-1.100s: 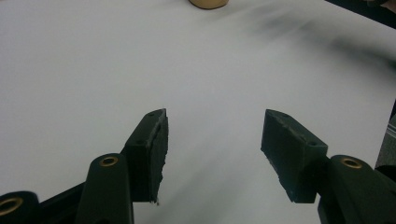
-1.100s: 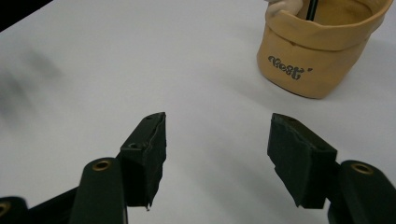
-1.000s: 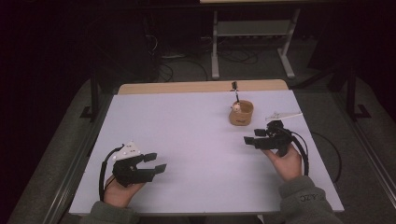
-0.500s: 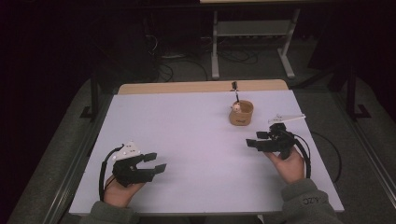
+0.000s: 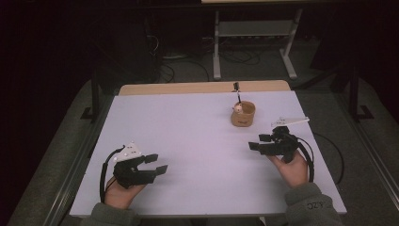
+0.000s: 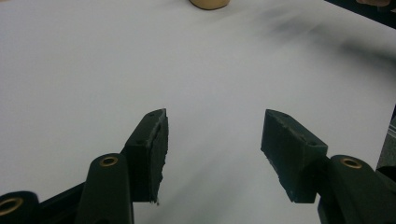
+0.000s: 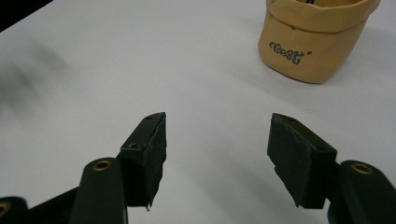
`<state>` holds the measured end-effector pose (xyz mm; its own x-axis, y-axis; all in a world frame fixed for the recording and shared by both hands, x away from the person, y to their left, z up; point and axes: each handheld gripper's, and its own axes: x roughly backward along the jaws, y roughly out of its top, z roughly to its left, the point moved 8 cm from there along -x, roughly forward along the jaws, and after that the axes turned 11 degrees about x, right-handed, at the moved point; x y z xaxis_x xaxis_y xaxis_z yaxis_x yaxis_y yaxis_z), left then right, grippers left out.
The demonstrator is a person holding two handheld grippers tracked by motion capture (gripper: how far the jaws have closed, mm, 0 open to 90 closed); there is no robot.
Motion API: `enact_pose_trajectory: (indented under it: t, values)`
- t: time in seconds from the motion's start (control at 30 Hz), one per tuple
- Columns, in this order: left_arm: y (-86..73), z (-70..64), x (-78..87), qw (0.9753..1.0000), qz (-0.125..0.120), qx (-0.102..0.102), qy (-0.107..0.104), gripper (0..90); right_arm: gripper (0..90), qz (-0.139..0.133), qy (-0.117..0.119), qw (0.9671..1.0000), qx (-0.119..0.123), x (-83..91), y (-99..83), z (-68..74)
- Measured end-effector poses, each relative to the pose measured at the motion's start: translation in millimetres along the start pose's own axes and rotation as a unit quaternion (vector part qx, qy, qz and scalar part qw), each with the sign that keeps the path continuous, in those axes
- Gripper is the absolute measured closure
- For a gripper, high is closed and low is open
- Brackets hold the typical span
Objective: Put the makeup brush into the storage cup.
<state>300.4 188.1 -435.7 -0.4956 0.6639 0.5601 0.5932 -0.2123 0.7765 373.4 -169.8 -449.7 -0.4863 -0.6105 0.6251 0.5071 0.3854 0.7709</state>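
Sitting on the white bench [image 5: 188, 122] toward its far right: small tan soft-sided pot with dark script lettering [image 5: 243, 114], upright, something pale and a thin dark stick poking out of its top. Right hand-held gripper [image 5: 259, 142] is near it, on the person's side, apart from it, not touching; jaws wide open, nothing between them. In the right gripper view the pot [image 7: 314, 39] stands ahead, right of the jaw line. Left hand-held gripper [image 5: 156, 164] is at the near left of the bench, well apart from the pot, jaws spread wide, holding nothing. Bare bench surface under both.
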Motion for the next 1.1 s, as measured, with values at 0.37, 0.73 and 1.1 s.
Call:
enact_pose_trajectory:
  t: [0.37, 0.73, 1.1]
  values:
    - [0.2, -0.1, -0.1, 1.0, -0.002, 0.002, 0.0, 40.9, 36.4, -0.008, -0.001, 1.0, 0.002, 5.4, -2.2, 4.4]
    - [-0.1, 0.1, -0.5, 1.0, 0.001, -0.001, 0.0, 40.8, 36.3, -0.011, 0.0, 0.9999, -0.002, 9.9, -12.2, 4.7]
    - [0.3, 0.0, -0.3, 1.0, -0.003, 0.003, 0.0, 40.8, 36.3, -0.008, 0.002, 0.9999, -0.009, 12.1, -20.4, 7.1]
